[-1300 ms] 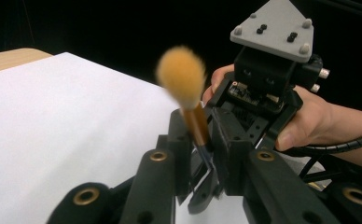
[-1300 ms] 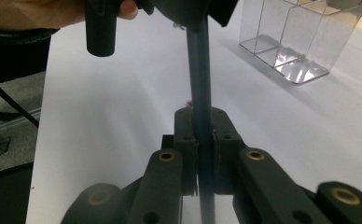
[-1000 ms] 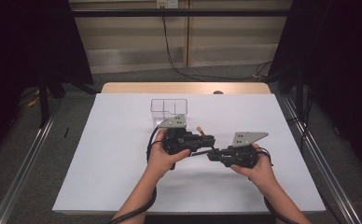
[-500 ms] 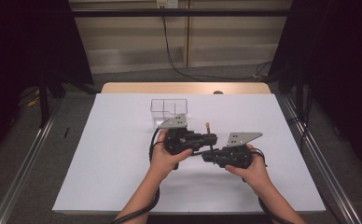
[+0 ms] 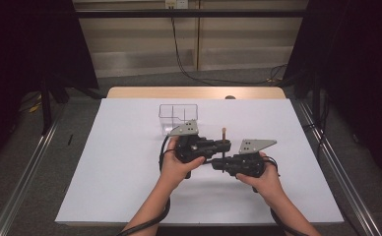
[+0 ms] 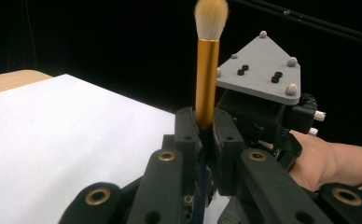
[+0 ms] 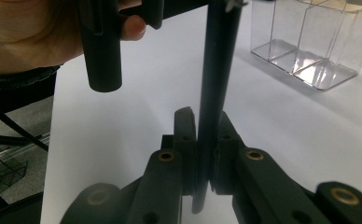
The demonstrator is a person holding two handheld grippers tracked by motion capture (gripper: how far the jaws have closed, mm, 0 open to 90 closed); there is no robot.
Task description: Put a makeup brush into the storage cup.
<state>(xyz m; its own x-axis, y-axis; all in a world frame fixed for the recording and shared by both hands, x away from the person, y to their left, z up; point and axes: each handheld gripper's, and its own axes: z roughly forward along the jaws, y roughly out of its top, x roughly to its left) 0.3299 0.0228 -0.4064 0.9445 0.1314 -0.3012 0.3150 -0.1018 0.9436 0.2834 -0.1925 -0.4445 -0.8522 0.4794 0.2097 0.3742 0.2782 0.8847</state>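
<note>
Moved closer to the left gripper (image 5: 222, 146) since a second ago – the right gripper (image 5: 219, 163), now just beside it over the middle of the table (image 5: 105, 162). Both clenched on one makeup brush (image 5: 223, 147): left on the gold ferrule (image 6: 206, 84) below the bristles, right on the dark handle (image 7: 215, 70). Standing toward the table's far edge – a clear compartment organizer (image 5: 178, 117).
</note>
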